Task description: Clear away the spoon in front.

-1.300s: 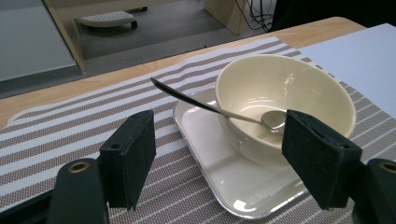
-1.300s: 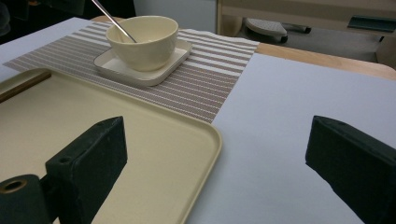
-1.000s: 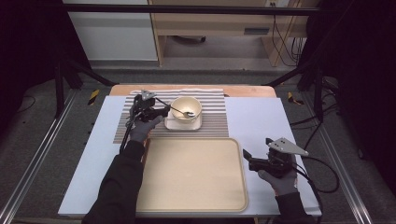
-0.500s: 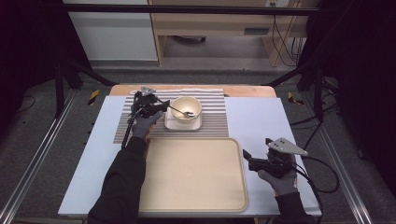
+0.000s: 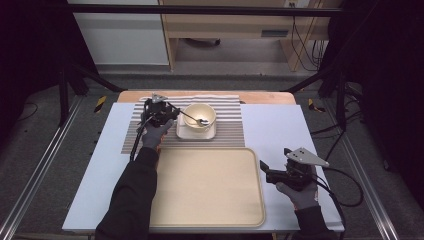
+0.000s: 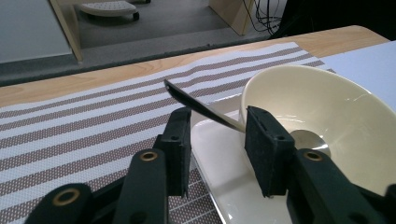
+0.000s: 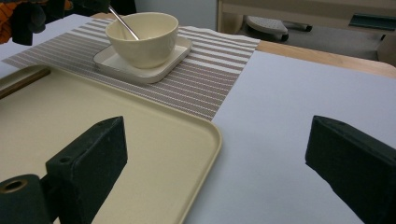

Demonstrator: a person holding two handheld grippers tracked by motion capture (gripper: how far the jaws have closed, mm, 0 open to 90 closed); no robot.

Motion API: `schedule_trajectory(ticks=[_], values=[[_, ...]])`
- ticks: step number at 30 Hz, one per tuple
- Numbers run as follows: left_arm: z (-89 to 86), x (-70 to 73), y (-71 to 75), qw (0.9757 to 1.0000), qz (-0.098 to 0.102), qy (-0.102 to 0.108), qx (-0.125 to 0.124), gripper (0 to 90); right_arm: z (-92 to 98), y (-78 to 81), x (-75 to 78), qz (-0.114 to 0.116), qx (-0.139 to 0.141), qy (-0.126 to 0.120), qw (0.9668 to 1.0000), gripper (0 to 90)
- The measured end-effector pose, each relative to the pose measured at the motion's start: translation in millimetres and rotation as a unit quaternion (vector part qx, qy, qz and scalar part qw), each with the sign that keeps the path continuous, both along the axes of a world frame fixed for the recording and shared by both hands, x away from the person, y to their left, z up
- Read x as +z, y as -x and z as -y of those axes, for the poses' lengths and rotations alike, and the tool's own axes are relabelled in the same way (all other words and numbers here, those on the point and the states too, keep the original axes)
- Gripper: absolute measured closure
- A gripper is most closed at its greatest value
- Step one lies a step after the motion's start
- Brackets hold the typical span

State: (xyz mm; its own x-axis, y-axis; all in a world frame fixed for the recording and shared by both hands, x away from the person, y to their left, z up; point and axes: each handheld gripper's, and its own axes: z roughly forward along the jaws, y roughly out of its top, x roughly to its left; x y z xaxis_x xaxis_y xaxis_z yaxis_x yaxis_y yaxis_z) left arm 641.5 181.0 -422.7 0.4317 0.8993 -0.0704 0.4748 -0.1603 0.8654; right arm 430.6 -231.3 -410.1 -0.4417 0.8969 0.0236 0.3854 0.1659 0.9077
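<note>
Your left tool (image 6: 217, 140), jaws just closing around the spoon handle (image 6: 201, 107) without pinching yet: thin, stiff, slippery metal; grip mid-handle.

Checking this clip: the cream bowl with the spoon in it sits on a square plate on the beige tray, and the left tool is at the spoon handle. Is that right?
Not quite. The bowl with the spoon sits on the square plate, but that plate rests on the striped mat, not on the tray, which lies nearer the person. The high view shows it. The left tool, jaws just closing, is at the spoon handle.
</note>
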Motion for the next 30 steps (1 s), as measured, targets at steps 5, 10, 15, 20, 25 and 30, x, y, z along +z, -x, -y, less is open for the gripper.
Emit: schedule_trajectory(ticks=[5,10,15,20,25,30], values=[[2.1,1.1,-5.2,0.9999,0.002,0.006,0.01,44.2,-0.2,-0.5,-0.5,0.0,0.0,0.001,1.0,5.8],[2.3,3.4,-11.1,0.9998,0.001,0.011,0.014,43.4,-0.1,-0.6,-0.6,0.0,0.001,0.002,1.0,5.8],[4.3,0.7,-12.2,0.9998,-0.005,0.009,0.015,62.6,0.0,-0.4,-0.5,0.0,0.001,0.001,1.0,5.9],[4.4,5.6,-8.7,0.9998,-0.006,0.015,0.009,69.4,-0.1,-0.3,-0.4,0.0,0.0,0.0,1.0,5.9],[7.9,17.3,2.1,0.9997,0.004,0.023,-0.007,75.1,-0.3,-0.2,-0.6,0.0,0.001,0.002,1.0,5.9],[10.6,24.5,12.5,0.9992,0.013,0.032,-0.021,80.0,-0.1,-0.2,-0.6,-0.001,-0.001,0.002,1.0,5.9]])
